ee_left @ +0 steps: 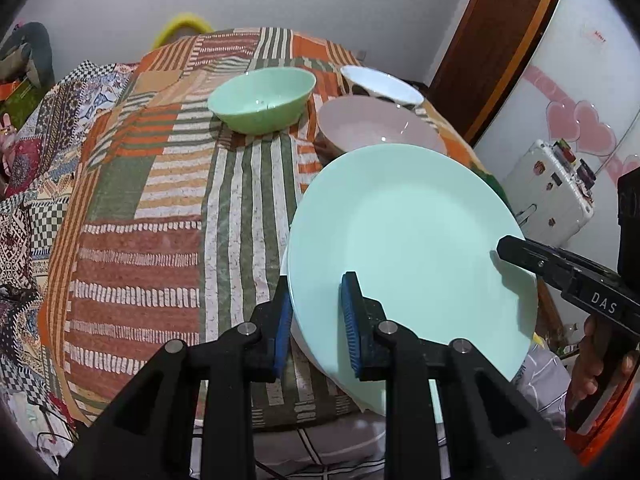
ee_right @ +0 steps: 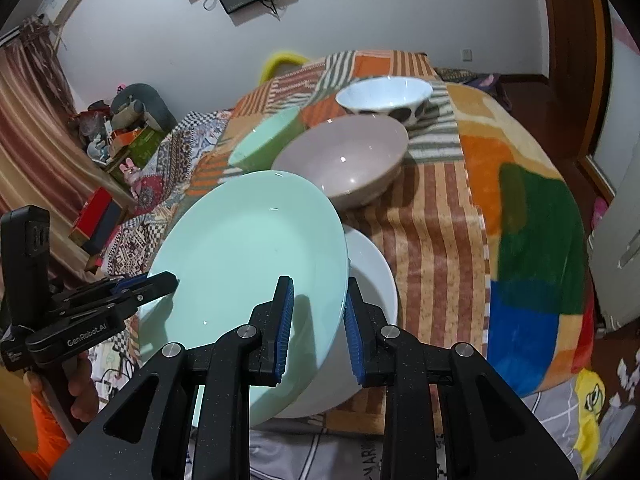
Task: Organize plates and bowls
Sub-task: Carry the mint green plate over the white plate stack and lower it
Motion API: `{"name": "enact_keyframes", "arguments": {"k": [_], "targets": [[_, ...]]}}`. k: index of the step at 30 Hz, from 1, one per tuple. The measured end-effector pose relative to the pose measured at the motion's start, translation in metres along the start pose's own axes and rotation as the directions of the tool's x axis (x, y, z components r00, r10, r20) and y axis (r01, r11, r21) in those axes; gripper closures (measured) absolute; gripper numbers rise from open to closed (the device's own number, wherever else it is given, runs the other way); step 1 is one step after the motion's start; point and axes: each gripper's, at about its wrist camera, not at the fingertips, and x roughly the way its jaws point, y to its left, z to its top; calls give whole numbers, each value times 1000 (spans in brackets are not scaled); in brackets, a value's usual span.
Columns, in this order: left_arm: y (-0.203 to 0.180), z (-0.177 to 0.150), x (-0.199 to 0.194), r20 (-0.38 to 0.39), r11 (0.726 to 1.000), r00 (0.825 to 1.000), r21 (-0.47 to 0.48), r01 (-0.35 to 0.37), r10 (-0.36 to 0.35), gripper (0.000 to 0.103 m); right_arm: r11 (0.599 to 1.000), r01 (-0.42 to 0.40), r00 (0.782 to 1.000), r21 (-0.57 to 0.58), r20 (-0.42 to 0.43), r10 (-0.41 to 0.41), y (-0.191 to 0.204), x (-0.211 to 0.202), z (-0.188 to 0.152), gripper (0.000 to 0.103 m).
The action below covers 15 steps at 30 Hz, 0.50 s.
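A mint green plate (ee_left: 412, 232) (ee_right: 248, 248) hangs tilted over the near edge of the table, held at both sides. My left gripper (ee_left: 316, 312) (ee_right: 172, 278) is shut on its left rim, one blue pad on top and one underneath. On the opposite rim my right gripper (ee_right: 320, 312) (ee_left: 504, 246) is shut. A white plate (ee_right: 376, 276) lies directly under the mint one. Behind stand a green bowl (ee_left: 262, 96) (ee_right: 268, 140), a pinkish-grey bowl (ee_left: 376, 128) (ee_right: 344, 160) and a white bowl with dark spots (ee_left: 380, 82) (ee_right: 384, 94).
A striped patchwork cloth (ee_left: 160, 200) (ee_right: 440, 220) covers the table, which drops off near me and at both sides. A white suitcase (ee_left: 548, 192) stands on the floor to the right, a yellow chair back (ee_left: 182, 26) behind the table, and clutter (ee_right: 120, 132) to the left.
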Motion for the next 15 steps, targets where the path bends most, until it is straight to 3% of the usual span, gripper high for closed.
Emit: {"name": "enact_keyframes", "arguments": {"k": [15], "targets": [[5,-10,39,-102,1000,995,-14,4,-6,80,998,13,996,57,-84,-8,-14,20,-17,80]]}}
